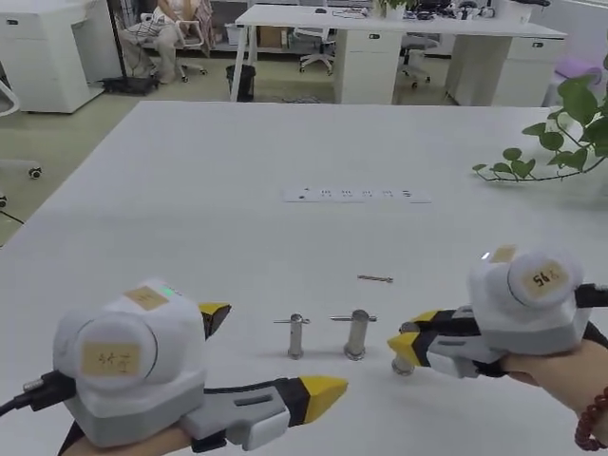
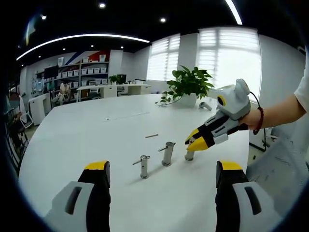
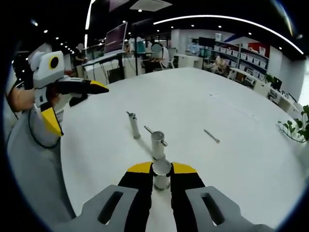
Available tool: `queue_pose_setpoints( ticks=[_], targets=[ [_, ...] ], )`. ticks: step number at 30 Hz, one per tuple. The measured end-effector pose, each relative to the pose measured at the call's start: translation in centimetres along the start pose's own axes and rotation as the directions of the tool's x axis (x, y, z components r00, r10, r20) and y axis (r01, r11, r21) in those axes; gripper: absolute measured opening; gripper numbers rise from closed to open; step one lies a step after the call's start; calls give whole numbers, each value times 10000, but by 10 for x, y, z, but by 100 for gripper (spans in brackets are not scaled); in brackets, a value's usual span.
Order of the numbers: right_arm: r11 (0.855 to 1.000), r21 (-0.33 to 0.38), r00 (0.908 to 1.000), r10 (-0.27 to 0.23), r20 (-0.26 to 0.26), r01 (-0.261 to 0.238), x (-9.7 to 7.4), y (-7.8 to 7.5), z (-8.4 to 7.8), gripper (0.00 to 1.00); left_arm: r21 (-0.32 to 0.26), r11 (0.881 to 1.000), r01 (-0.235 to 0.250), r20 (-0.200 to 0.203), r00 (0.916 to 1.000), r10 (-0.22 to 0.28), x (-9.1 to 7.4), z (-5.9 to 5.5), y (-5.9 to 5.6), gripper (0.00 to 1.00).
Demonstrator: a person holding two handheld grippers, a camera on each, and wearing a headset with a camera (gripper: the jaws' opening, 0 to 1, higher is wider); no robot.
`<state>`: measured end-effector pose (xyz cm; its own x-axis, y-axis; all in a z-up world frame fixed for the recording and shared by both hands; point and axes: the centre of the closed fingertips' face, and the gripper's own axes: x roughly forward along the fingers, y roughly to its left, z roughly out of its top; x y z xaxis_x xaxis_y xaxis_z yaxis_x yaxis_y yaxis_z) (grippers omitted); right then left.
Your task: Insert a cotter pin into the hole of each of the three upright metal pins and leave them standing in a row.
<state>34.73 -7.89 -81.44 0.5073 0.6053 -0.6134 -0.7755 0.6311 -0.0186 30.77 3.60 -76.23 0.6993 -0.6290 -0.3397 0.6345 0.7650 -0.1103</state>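
Observation:
Three short upright metal pins stand in a row on the white table (image 1: 190, 209). The left pin (image 1: 295, 337) and the middle pin (image 1: 356, 334) each carry a cotter pin through the top. The third pin (image 1: 403, 365) stands at the right end, and my right gripper (image 1: 402, 348) is shut on it; its own view shows the pin (image 3: 161, 175) between the yellow tips. A loose cotter pin (image 1: 375, 278) lies flat behind the row. My left gripper (image 1: 271, 347) hovers open in front of the row, holding nothing.
A white power strip (image 1: 354, 196) lies mid-table. Leaves of a potted plant (image 1: 560, 142) reach over the right edge. Desks, chairs and a seated person (image 1: 166, 33) are far behind the table.

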Motion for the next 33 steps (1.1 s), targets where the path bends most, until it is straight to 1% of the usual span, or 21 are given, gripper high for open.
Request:
queue_pose_setpoints(
  ticks=[11, 14, 18, 23, 33],
  targets=[
    [9995, 231, 9998, 208, -25, -207, 6, 21, -7, 13, 10, 9999, 105, -7, 9999, -105, -2, -1, -4, 90],
    [9996, 214, 9998, 206, 4, -206, 7, 24, -7, 13, 35, 9999, 119, -32, 9999, -119, -3, -2, -5, 90],
    [9998, -94, 9999, 159, -28, -159, 9, 28, -7, 13, 5, 10000, 90, 52, 9999, -90, -3, -2, -4, 89],
    [9998, -89, 9998, 188, 77, -187, 12, 31, -6, 13, 54, 9999, 96, 8, 10000, -96, -3, -3, -5, 89],
    [9999, -132, 9995, 44, 305, -40, 15, 36, -4, 13, 142, 9998, 161, -103, 9998, -160, -3, -6, -8, 89]
  ],
)
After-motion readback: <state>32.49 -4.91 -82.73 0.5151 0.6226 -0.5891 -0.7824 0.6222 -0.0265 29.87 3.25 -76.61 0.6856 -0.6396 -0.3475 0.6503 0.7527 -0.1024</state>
